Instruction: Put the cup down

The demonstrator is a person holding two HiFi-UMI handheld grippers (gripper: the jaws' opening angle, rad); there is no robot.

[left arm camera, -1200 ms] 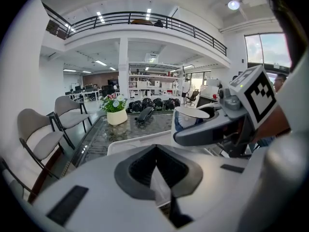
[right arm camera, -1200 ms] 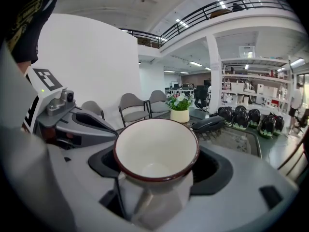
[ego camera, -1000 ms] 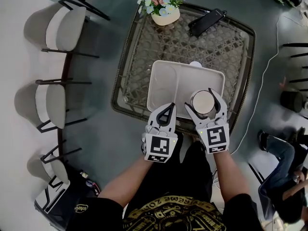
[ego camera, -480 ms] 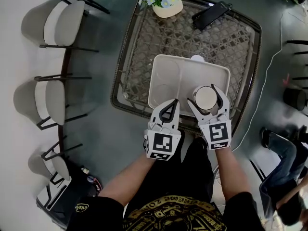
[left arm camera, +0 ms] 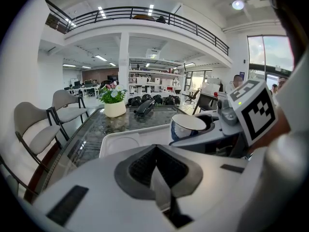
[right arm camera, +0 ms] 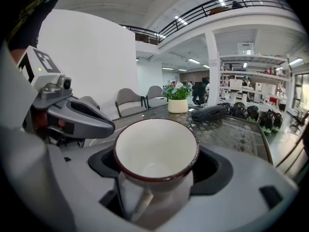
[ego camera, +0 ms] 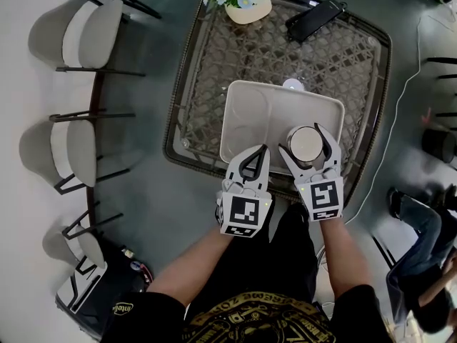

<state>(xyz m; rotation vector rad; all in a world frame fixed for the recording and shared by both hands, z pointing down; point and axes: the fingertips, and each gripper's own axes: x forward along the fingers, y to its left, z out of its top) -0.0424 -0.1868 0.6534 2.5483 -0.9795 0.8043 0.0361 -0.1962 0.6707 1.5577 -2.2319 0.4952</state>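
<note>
Cup [right arm camera: 155, 154]: upright, white with a dark rim, empty, over the near right part of the tray [ego camera: 239, 109]; I cannot tell whether it touches the tray.
Right gripper [ego camera: 306, 130]: jaws pinch the cup's sides, with its handle on the near side.
Left gripper [ego camera: 259, 152]: jaws pressed together with nothing between them, just left of the right gripper.
Table [ego camera: 285, 59]: holds the tray, with a flower pot [ego camera: 247, 9] at the far edge.

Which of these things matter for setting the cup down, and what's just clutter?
In the job: cup; right claw gripping it; tray under it.
Lying about: flower pot; black device; chairs; left claw, shut, empty.
</note>
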